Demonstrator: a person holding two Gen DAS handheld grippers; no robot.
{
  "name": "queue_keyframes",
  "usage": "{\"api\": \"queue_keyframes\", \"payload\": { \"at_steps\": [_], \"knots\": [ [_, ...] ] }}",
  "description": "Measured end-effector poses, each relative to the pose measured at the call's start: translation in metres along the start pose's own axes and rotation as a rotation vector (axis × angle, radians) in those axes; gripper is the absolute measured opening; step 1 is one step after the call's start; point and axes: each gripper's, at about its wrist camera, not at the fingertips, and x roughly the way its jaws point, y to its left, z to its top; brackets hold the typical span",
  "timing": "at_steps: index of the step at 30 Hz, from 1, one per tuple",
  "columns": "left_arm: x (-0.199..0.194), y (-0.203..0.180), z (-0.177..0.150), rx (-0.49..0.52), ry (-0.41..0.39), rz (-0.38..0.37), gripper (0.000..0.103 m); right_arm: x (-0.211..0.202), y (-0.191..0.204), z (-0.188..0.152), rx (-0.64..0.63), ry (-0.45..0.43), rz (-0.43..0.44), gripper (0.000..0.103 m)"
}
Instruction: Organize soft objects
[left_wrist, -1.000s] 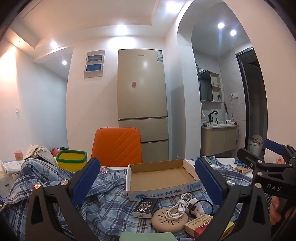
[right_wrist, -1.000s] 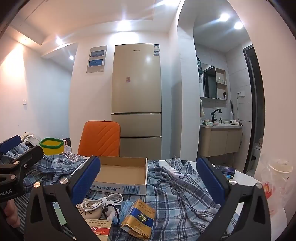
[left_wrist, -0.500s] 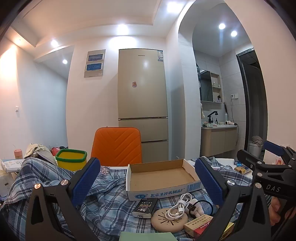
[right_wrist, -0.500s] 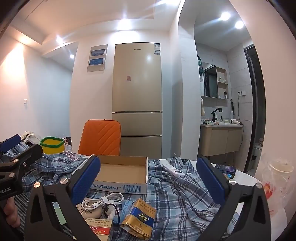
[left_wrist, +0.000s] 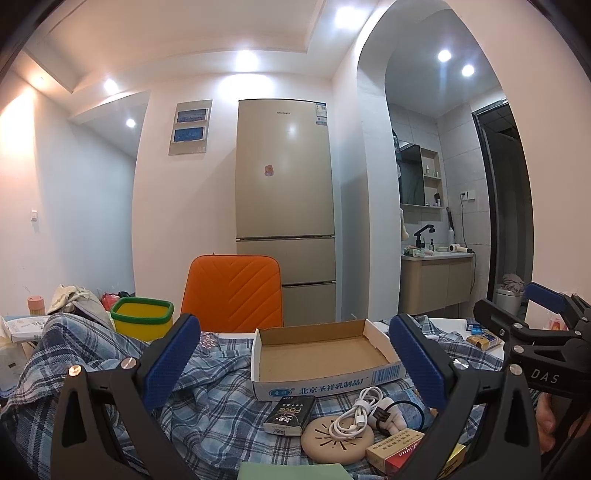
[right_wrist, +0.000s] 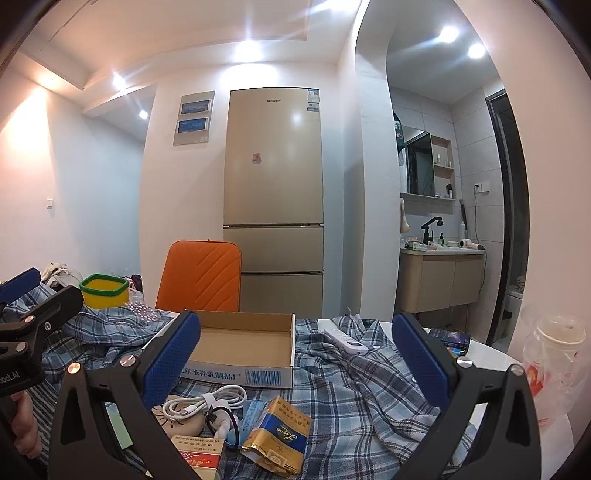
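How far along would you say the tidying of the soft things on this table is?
Nothing looks done: the plaid shirt lies crumpled and unfolded across the table, with small items on it. Nothing is in hand; the left gripper and right gripper are both open and empty. The cardboard tray is empty. All of it remains.

Shirt (left_wrist: 221, 398): blue and white plaid. Chair (left_wrist: 232, 291): orange, chevron stitching. Bin (left_wrist: 142, 317), far left: yellow, green rim. Box (left_wrist: 325, 382): brown inside, white outside, blue print. Fridge (left_wrist: 284, 206): pale gold. Cable (left_wrist: 356, 410): white. Disc (left_wrist: 332, 441): beige. Near pack (right_wrist: 275, 441): gold and blue. Left gripper (left_wrist: 295, 365), right gripper (right_wrist: 297, 363): black frames, blue pads.
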Motion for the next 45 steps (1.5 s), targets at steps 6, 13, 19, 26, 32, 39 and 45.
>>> {"api": "queue_keyframes", "payload": {
  "at_steps": [6, 13, 19, 26, 32, 39, 45],
  "knots": [
    [0.0015, 0.0015, 0.0003, 0.002, 0.002, -0.001, 0.103, 0.0017, -0.0003, -0.0003, -0.001, 0.015, 0.002, 0.103],
    [0.0038, 0.0031, -0.0008, -0.005, 0.014, -0.004, 0.103, 0.0020, 0.0008, 0.0007, -0.008, 0.016, 0.003, 0.103],
    [0.0040, 0.0024, -0.0001, -0.002, 0.012, -0.003, 0.103, 0.0024, 0.0020, 0.0009, -0.010, 0.016, 0.003, 0.103],
    [0.0040, 0.0019, -0.0007, -0.007, 0.014, -0.003, 0.103, 0.0033, -0.0002, 0.0010, -0.002, 0.025, 0.003, 0.103],
    [0.0040, 0.0026, 0.0000, -0.007, 0.014, -0.004, 0.103, 0.0030, 0.0009, 0.0001, -0.008, 0.020, 0.002, 0.103],
    [0.0042, 0.0010, -0.0003, -0.009, 0.017, -0.011, 0.103, 0.0012, 0.0011, 0.0008, -0.008, 0.014, 0.002, 0.103],
    [0.0049, -0.0006, -0.0001, 0.006, 0.025, -0.014, 0.103, 0.0020, 0.0034, 0.0007, -0.030, 0.026, 0.013, 0.103]
  ]
}}
